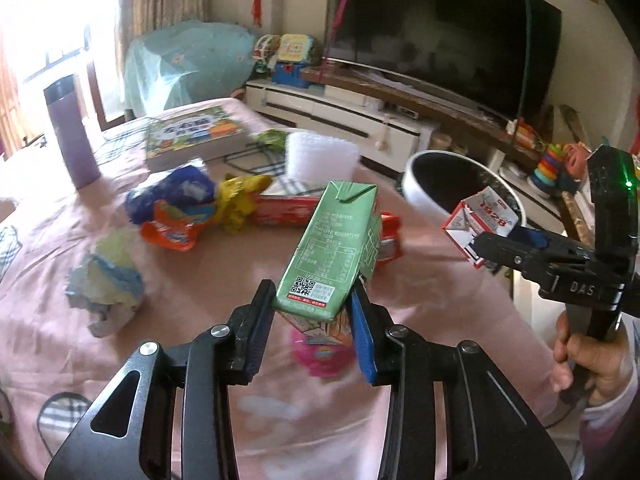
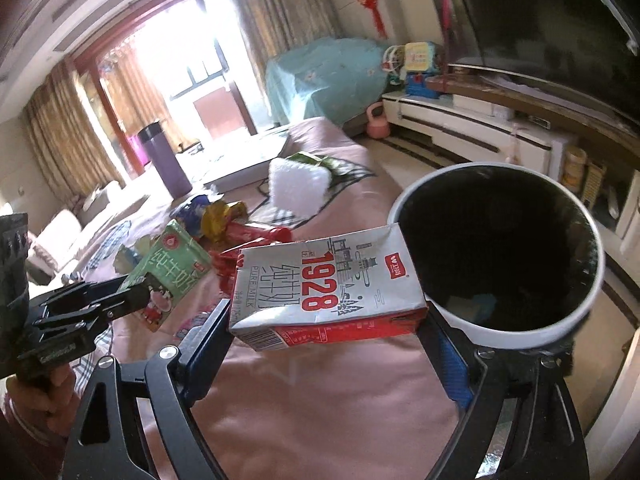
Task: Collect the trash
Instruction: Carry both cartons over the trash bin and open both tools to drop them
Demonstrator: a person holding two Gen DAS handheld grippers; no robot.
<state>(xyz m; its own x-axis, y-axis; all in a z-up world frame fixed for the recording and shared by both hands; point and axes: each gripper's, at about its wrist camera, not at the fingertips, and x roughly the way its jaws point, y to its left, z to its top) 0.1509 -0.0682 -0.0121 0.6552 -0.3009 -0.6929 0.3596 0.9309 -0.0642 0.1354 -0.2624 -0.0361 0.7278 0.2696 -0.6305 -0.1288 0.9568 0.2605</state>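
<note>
1. Lower centre, left gripper clamps the green milk carton by its base: light, crushable.
2. Right gripper grasps the red-and-white milk carton lengthwise, beside the white bin.

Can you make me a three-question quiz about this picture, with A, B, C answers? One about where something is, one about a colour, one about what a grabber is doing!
1. Where is the trash bin?
A. Beside the table's edge
B. On the TV stand
C. On the table's middle

2. What colour is the carton in the left gripper?
A. Blue
B. Green
C. Yellow

3. What is the right gripper doing?
A. Hanging empty
B. Holding a bottle
C. Holding a red-and-white milk carton

Answers: 1 A, its rim sits just off the pink tablecloth. 2 B, its sides are green. 3 C, the jaws clamp its ends.
</note>
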